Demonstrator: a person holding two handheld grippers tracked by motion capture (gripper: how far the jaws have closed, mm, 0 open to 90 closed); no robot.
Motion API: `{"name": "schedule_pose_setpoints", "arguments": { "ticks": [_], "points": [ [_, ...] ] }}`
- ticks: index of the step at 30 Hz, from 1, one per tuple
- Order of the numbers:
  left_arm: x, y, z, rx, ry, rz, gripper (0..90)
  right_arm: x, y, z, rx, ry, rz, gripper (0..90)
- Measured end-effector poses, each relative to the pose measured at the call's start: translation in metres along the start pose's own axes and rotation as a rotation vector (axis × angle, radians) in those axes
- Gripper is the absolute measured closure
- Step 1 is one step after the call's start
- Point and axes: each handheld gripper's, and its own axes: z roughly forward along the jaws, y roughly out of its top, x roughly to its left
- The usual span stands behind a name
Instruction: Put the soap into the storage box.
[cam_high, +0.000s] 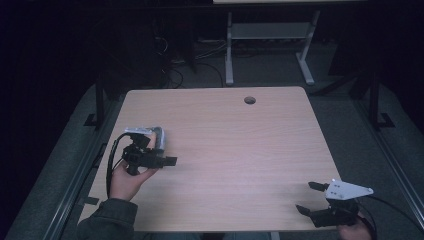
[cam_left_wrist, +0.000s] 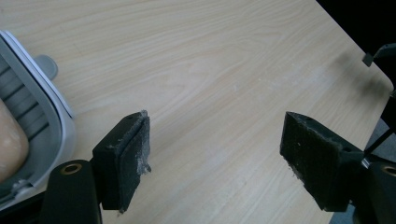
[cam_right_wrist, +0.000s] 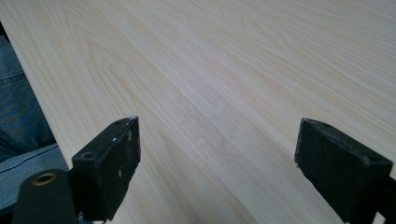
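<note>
At the left of the high view my left gripper (cam_high: 170, 161) sits with its jaws wide and holding nothing, just beside the grey tray (cam_high: 159, 137), which lies a little above it in the frame; in the left gripper view the tray (cam_left_wrist: 58, 122) fills the lower left corner, off to the side of my jaws rather than between them, with something pale and rounded inside. The tray's long axis seems to run up the frame, though I cannot tell for sure. Across the bare tabletop (cam_high: 240, 145), at lower right, my right gripper (cam_high: 309, 196) also stands wide and empty, well apart from the tray, so my left is clearly nearer.
</note>
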Motion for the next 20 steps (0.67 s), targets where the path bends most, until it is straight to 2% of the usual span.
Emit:
{"name": "schedule_pose_setpoints", "arguments": {
  "ticks": [5, 9, 20],
  "points": [
    [-0.003, -0.006, -0.001, -0.005, -0.009, 0.009, 23.7, 0.0, 0.0, 0.0, 0.002, 0.0, 0.001, 13.8],
    [-0.007, -0.017, -0.001, -0.001, -0.014, 0.015, 23.7, 0.0, 0.0, 0.0, 0.003, 0.001, -0.004, 13.8],
    [-0.009, -0.057, -0.005, -0.001, -0.02, 0.005, 23.3, 0.0, 0.0, 0.002, 0.004, 0.002, -0.014, 13.8]
  ]
}}
